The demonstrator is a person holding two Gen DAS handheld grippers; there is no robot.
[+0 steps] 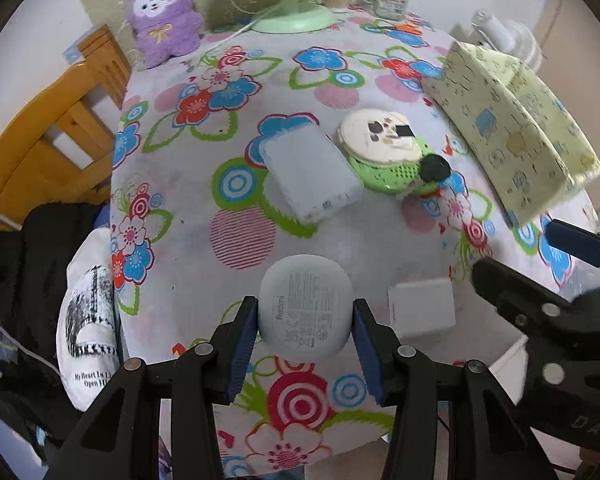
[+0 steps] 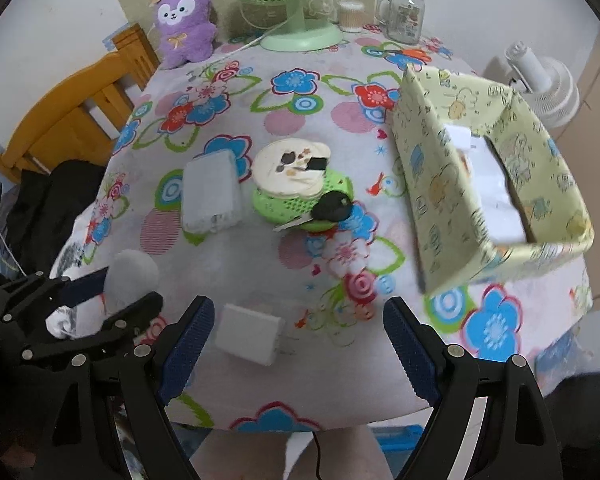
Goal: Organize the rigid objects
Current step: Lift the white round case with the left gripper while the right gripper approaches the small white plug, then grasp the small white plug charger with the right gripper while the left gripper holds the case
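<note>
1. Left gripper (image 1: 305, 354) has the white earbud case (image 1: 306, 308) clamped between its blue pads, one pad on each flank, and the case hangs above the near part of the flowered tablecloth (image 1: 228, 248).
2. Only the left wrist view gives the case's printed underside: "Redmi" and rows of small print face the camera. The lettering runs lengthwise up the case, so its long axis points away from the camera, toward the middle of the table, rounded end leading.
3. From the right wrist view the same case is just a blurred grey-white lump at the left edge, pinched in the other tool; no print readable there.
4. Right gripper (image 2: 298, 346) stands wide with nothing between its pads. A white charger block (image 2: 250, 334) lies on the cloth between and beyond them, untouched, prongs toward the right.
5. The right view alone looks into the yellow patterned box (image 2: 432, 184): white items sit inside. The left view gets only its outer wall.
6. Mid-table in both views: a grey power bank (image 2: 212, 194), its long axis running near to far, ports toward the camera.
7. Just right of it, a cream round case on a green perforated dish (image 2: 284, 204), with a black car key (image 2: 334, 206) lying across the dish's near rim.
</note>
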